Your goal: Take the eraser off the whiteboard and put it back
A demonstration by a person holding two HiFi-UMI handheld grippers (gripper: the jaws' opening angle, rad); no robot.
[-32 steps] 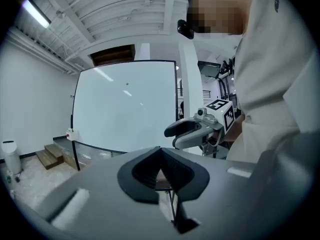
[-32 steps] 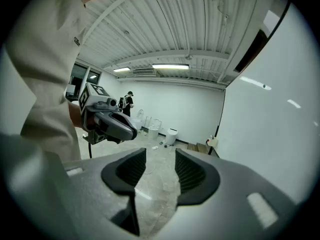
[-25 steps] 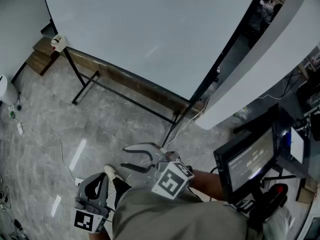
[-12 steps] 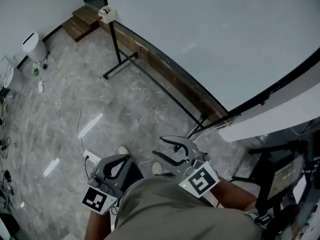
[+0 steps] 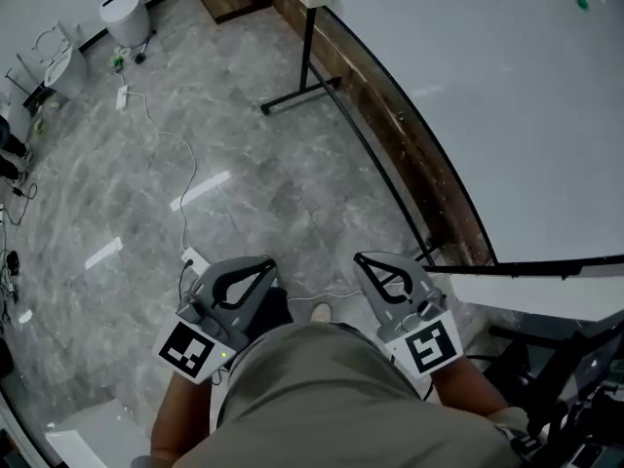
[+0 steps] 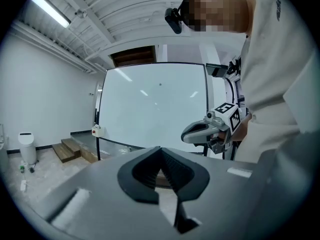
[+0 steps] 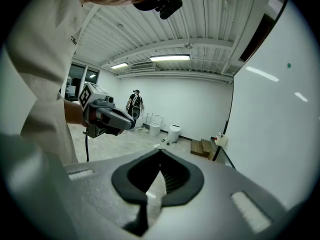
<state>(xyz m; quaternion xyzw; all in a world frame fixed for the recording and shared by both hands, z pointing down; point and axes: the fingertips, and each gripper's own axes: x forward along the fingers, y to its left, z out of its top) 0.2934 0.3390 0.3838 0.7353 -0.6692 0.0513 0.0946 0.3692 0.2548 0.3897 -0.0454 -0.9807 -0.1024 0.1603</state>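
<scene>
Grey left tool point(image 5: 263, 262) and just-closed right tool point(image 5: 360, 258) point forward, both shut.

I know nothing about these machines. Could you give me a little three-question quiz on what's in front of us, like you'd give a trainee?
1. True or false: the left gripper is holding something.
2. Which thing stands on the floor by the far wall? A) a white bin; B) a red chair; C) a ladder.
3. Fill in the word: in the head view, the whiteboard stands on the person's ____ side.

Key
1. False: its jaws are shut, with nothing between them.
2. A.
3. Right.
</scene>
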